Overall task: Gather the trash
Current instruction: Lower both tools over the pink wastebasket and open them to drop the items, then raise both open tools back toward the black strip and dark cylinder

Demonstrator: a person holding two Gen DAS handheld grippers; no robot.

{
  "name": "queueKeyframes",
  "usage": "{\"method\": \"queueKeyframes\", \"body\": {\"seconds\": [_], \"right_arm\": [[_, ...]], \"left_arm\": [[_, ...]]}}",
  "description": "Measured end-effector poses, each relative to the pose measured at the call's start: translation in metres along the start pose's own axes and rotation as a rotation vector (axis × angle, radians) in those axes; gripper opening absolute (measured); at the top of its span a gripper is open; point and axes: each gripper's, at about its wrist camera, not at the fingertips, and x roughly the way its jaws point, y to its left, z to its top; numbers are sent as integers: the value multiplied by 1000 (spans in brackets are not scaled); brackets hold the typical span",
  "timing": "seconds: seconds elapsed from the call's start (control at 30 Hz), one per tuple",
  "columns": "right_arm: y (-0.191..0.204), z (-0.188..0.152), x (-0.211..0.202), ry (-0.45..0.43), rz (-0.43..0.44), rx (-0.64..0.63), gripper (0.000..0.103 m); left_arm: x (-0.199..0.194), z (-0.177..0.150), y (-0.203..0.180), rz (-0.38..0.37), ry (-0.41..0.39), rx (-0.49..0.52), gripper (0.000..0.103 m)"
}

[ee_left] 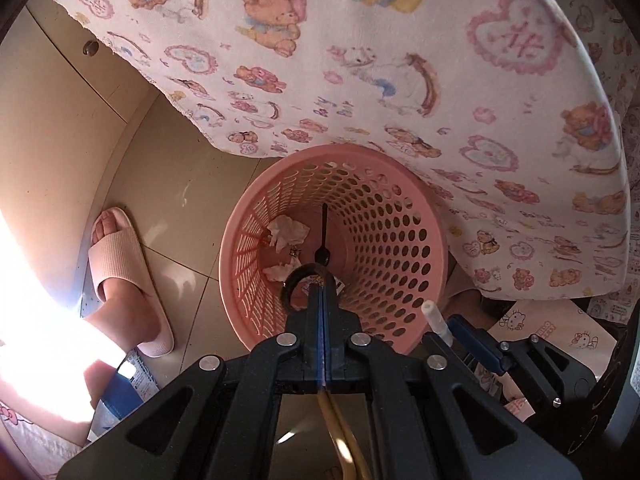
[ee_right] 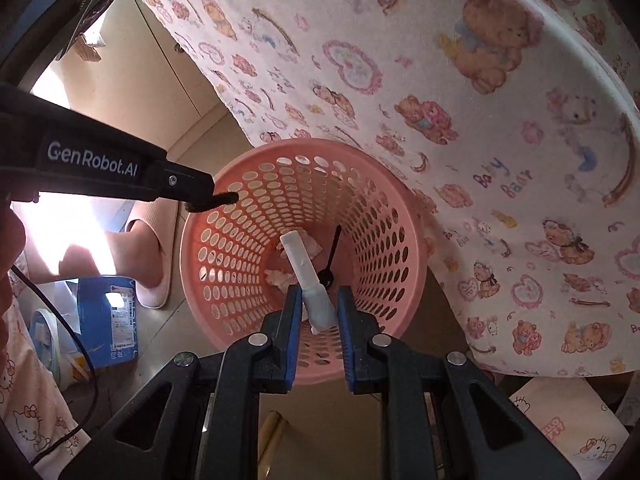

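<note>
Right gripper (ee_right: 318, 300), jaws apart, white wrapper (ee_right: 308, 276) loose between them above the pink basket (ee_right: 200, 264). Left gripper (ee_left: 322, 296) clamped on black loop (ee_left: 296, 276). Both look light, floppy; pinch mid-length.

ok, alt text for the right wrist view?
The right gripper, jaws parted, hangs above a pink perforated basket with a white tube between them. Crumpled tissue and a black spoon lie inside; the left gripper reaches over the rim.
</note>
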Motion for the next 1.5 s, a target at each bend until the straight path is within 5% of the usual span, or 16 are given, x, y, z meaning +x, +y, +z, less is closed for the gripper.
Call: {"method": "queueKeyframes", "body": {"seconds": [0.43, 0.47, 0.53, 0.6, 0.73, 0.93, 1.23, 1.5], "right_arm": [[-6, -5, 14, 43, 33, 60, 19], [-8, -4, 14, 48, 38, 71, 21], [-11, -3, 16, 60, 49, 97, 33], [-14, -3, 14, 43, 44, 119, 53], [-13, 0, 7, 19, 35, 111, 55], [-16, 5, -10, -32, 20, 124, 56], [-25, 13, -60, -177, 23, 183, 57], [-26, 14, -109, -324, -31, 176, 64]], "left_arm": [[8, 0, -4, 69, 6, 31, 1], [7, 1, -4, 84, -3, 34, 4], [3, 2, -4, 104, -10, 36, 26], [-1, 1, -6, 127, -10, 47, 34], [-21, -4, -12, 157, -52, 96, 53], [-54, -5, -19, 202, -155, 162, 61], [-106, -10, -24, 112, -333, 194, 76], [-121, -13, -24, 174, -416, 198, 86]]}}
